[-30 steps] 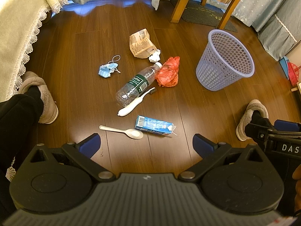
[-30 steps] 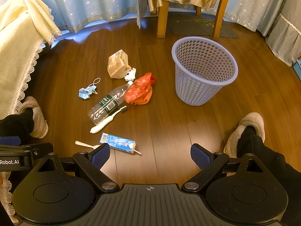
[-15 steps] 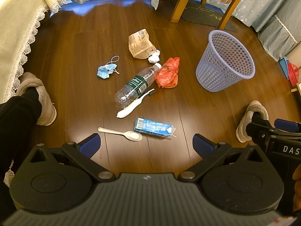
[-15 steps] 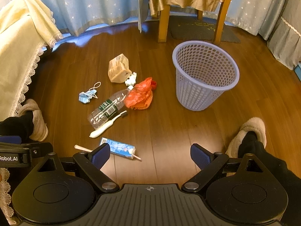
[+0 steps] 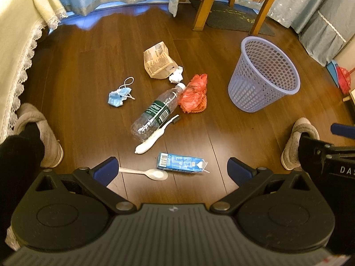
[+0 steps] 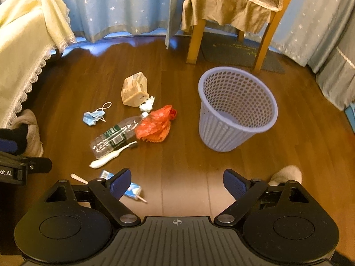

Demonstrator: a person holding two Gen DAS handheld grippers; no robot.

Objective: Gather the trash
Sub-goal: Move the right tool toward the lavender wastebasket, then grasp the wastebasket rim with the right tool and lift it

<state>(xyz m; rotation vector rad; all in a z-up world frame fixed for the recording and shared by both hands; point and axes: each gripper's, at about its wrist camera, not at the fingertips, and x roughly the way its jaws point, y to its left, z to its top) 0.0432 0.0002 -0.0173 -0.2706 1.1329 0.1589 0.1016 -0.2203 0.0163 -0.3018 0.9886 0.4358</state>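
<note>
Legible writing: "DAS" on the black mount at the left-wrist view's right edge, "ot.AI" at the right-wrist view's left edge. The clear crushed plastic bottle [image 5: 155, 113] carries a dark green label, its lettering too small to read. Dark wood plank floor [image 5: 84, 71], star-print blue curtains [image 6: 124, 4]. Trash lies mid-floor: a blue milk carton [image 5: 180, 163], white plastic spoon [image 5: 148, 173], white toothbrush [image 5: 155, 135], crumpled orange bag [image 5: 194, 94], brown paper bag [image 5: 158, 61], blue mask [image 5: 118, 95]. A perforated lavender plastic basket [image 6: 237, 108] stands upright nearby. Left gripper [image 5: 173, 170] spread wide, empty. Right gripper [image 6: 176, 182] also wide apart, having just narrowed slightly, nothing between.
</note>
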